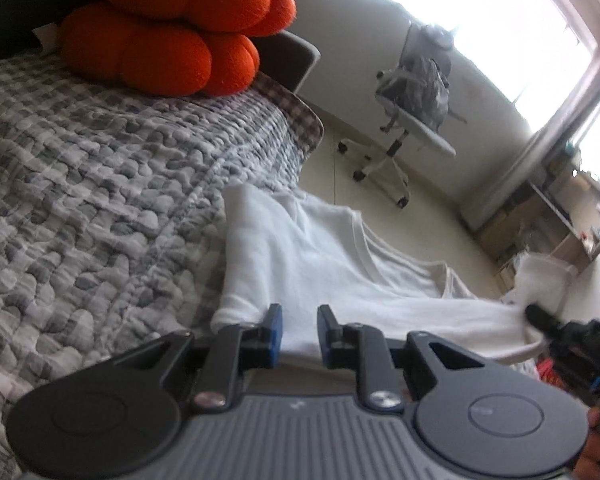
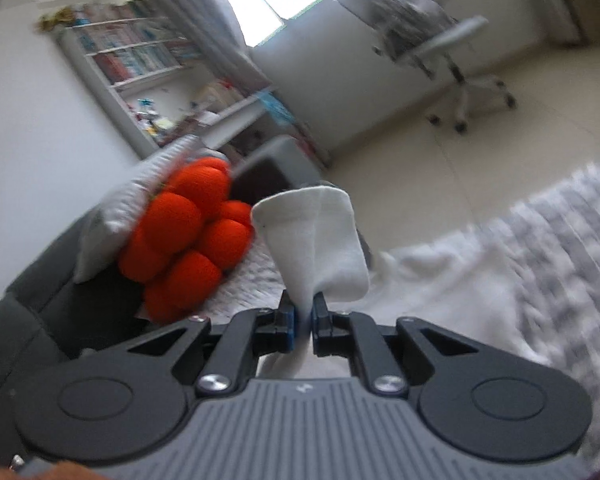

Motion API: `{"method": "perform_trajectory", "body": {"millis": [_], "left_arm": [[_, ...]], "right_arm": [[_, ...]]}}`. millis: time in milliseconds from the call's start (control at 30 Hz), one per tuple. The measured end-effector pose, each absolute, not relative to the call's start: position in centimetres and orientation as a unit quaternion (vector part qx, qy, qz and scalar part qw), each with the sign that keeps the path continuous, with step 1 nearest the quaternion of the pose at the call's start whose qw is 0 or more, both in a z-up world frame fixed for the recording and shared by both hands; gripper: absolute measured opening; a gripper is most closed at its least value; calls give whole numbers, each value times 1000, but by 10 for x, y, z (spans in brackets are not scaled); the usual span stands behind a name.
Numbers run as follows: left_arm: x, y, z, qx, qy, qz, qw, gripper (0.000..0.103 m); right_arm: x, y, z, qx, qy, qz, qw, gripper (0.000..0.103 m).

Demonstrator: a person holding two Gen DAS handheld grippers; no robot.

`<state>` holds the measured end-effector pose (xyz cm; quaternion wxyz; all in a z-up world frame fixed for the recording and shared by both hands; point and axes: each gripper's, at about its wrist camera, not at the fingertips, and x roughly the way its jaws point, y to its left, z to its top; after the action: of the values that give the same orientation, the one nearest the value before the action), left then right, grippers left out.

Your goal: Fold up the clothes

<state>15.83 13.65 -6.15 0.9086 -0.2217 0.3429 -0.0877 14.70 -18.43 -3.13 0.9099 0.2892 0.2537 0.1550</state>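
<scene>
White cloth, a shirt (image 1: 320,264), lies at the bed (image 1: 100,184) edge. The right gripper (image 2: 304,316) pinches one corner tight. The left gripper (image 1: 299,330) is narrow with cloth between; I cannot tell if it grips. Pull evenly, keep it flat.

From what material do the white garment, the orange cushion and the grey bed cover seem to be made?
White garment: soft matte knit, probably cotton; it drapes and shows ribbed hems.
Orange cushion: fuzzy plush or fleece, likely stuffed; fine fibres stand along its rounded lobes.
Bed cover: quilted woven fabric, matte; stitching puckers the checked print into small puffs. The exact fibres cannot be told.
</scene>
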Motion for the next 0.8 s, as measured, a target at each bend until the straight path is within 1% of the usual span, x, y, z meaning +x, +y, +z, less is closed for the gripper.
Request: {"method": "perform_trajectory", "body": {"millis": [100, 133, 167, 200, 233, 267, 300, 400, 433, 467, 600, 667, 700, 733, 767, 800], "left_arm": [[156, 130, -61, -202, 345, -88, 913, 21], [156, 129, -61, -196, 345, -88, 914, 21], [155, 128, -60, -190, 345, -87, 915, 21], [154, 127, -60, -185, 345, -87, 916, 21], [154, 126, -59, -183, 344, -87, 917, 21], [153, 127, -58, -183, 344, -87, 917, 21], [153, 128, -57, -186, 343, -87, 916, 21], [150, 132, -51, -202, 336, -87, 916, 21], [149, 134, -49, -207, 331, -86, 916, 21], [148, 136, -47, -212, 326, -85, 917, 21], [147, 138, -43, -224, 314, -76, 920, 21], [147, 136, -44, -220, 312, -72, 922, 21], [148, 135, -44, -217, 311, -70, 923, 21], [148, 134, -44, -214, 310, -68, 924, 21], [149, 133, -45, -213, 308, -66, 925, 21], [149, 132, -45, -213, 305, -64, 926, 21]], "right_arm": [[145, -195, -53, 302, 283, 139, 900, 10], [144, -198, -60, 307, 291, 135, 896, 12], [141, -203, -65, 312, 296, 133, 893, 17], [137, -209, -68, 320, 297, 132, 890, 19], [135, -214, -70, 328, 297, 131, 887, 23], [132, -220, -73, 336, 298, 130, 884, 33], [129, -225, -75, 344, 298, 129, 881, 38], [124, -243, -71, 368, 287, 136, 874, 44], [123, -248, -69, 376, 283, 135, 872, 49], [123, -254, -69, 384, 281, 136, 869, 50], [132, -264, -72, 421, 294, 155, 844, 50], [135, -260, -71, 401, 307, 152, 850, 49], [136, -257, -69, 386, 313, 150, 855, 45], [138, -252, -66, 366, 319, 145, 862, 29], [139, -246, -63, 344, 323, 139, 870, 18], [140, -241, -60, 323, 328, 133, 878, 16]]}}
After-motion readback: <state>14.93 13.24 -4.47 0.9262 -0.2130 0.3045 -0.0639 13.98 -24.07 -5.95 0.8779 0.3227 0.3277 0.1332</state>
